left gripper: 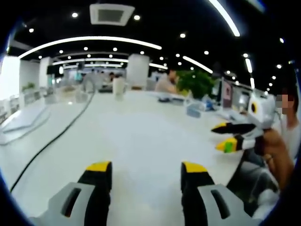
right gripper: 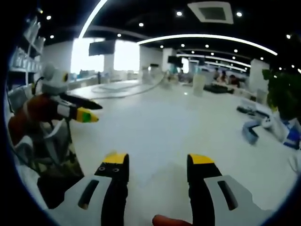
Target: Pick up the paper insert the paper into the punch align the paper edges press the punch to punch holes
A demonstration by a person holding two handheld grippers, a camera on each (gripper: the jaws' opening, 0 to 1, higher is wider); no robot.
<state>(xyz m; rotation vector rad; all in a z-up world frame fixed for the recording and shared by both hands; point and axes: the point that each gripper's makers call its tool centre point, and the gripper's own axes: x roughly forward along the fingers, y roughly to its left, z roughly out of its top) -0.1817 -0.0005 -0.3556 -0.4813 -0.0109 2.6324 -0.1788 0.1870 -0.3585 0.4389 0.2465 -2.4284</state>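
The left claw hangs wide open and empty over the bare white worktop. The right claw is likewise wide open, holding nothing. No paper or punch can be made out near either, so which claw is nearer cannot be judged. A black cable trails along the worktop's left side.

Both views low over the white table, facing across it, each with the other tongs.
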